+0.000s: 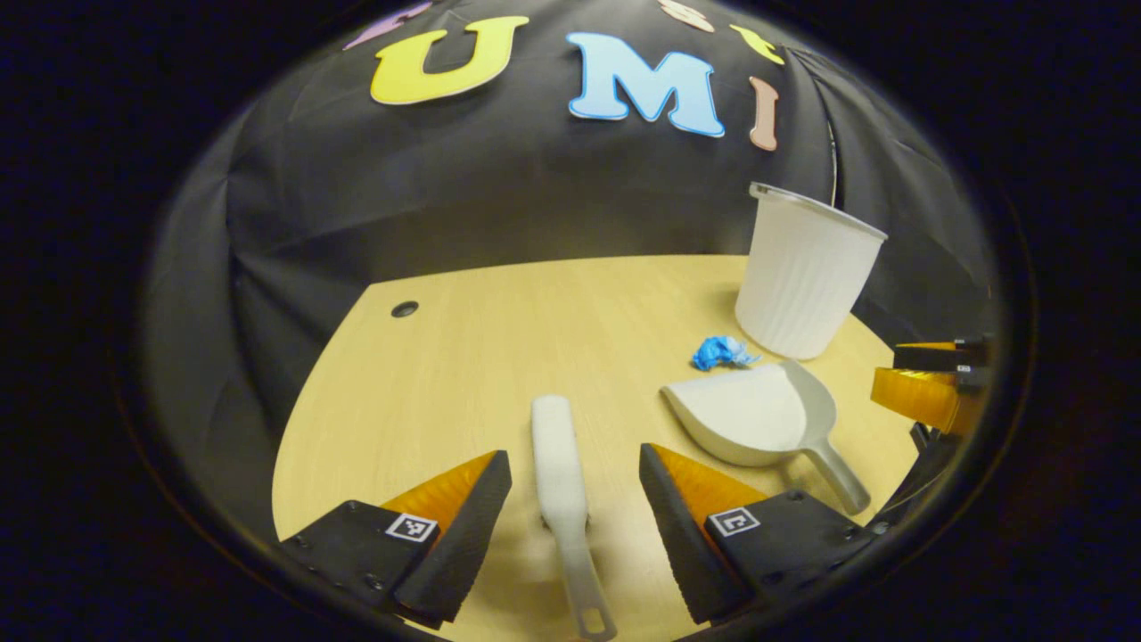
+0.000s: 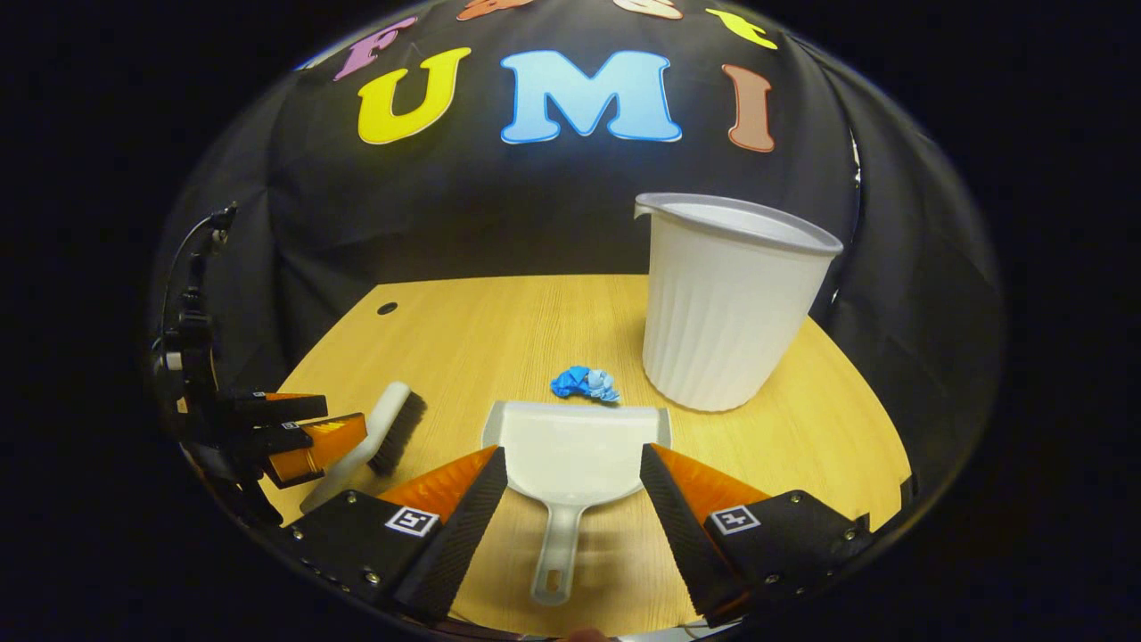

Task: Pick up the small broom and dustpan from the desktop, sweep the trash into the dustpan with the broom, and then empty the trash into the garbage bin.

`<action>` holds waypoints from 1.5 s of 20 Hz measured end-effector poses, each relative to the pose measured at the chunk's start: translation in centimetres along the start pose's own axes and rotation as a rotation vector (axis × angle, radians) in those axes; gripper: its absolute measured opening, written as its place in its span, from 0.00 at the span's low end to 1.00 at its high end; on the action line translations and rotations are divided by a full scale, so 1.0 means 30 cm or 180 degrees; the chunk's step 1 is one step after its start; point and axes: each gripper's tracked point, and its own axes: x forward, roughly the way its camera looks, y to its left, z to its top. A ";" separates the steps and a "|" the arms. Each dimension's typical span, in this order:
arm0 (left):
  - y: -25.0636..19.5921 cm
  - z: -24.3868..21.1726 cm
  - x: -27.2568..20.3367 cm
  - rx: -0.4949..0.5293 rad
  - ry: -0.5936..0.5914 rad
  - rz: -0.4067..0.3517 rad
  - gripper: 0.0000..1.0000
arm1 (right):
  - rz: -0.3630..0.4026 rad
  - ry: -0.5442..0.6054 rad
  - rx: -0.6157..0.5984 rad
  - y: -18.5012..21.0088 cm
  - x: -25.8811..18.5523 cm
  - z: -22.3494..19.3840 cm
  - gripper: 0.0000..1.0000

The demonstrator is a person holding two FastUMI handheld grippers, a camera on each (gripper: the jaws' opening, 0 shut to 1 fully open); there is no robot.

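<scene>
— Lining up on both tools, are you?

— You are. Your left claw [image 1: 575, 499] hangs wide open with nothing in it, and the broom [image 1: 560, 473] lies flat on the table [image 1: 463, 357] straight between its fingers. Its long axis runs away from you, the loop-ended handle at the near end and the head farther off, so you close across the handle.

— And the other hand?

— Your right claw [image 2: 573, 495] is equally wide and empty. The dustpan [image 2: 570, 455] sits dead ahead, handle pointing back between the fingers, its mouth facing away toward the trash [image 2: 586, 383], a small crumpled blue wad just beyond its lip.

— What do the tools look like?

— Both are pale plastic; the broom shows dark bristles along one side in the right gripper view. The garbage bin [image 2: 726, 312], white and ribbed, stands upright near the trash, to its right.

— Which hand is nearer the bin?

— Your right one, I judge.
</scene>
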 end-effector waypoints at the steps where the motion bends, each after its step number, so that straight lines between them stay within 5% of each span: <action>1: -0.001 -0.021 0.019 -0.0014 0.0104 -0.0014 0.95 | -0.0001 0.0063 0.0043 0.003 0.007 -0.014 0.95; 20: 0.039 -0.136 0.177 0.0013 0.0950 -0.0030 0.95 | -0.0159 0.1394 0.0074 0.017 0.178 -0.309 0.95; 23: 0.037 -0.140 0.197 0.0036 0.1005 -0.0033 0.84 | -0.0158 0.1469 0.0087 0.018 0.210 -0.317 0.95; 27: 0.037 -0.135 0.212 0.0070 0.1034 0.0008 0.81 | -0.0125 0.1549 0.0108 0.020 0.238 -0.323 0.80; 30: 0.031 -0.134 0.222 0.0075 0.1076 0.0011 0.62 | -0.0122 0.1595 0.0106 0.014 0.242 -0.329 0.72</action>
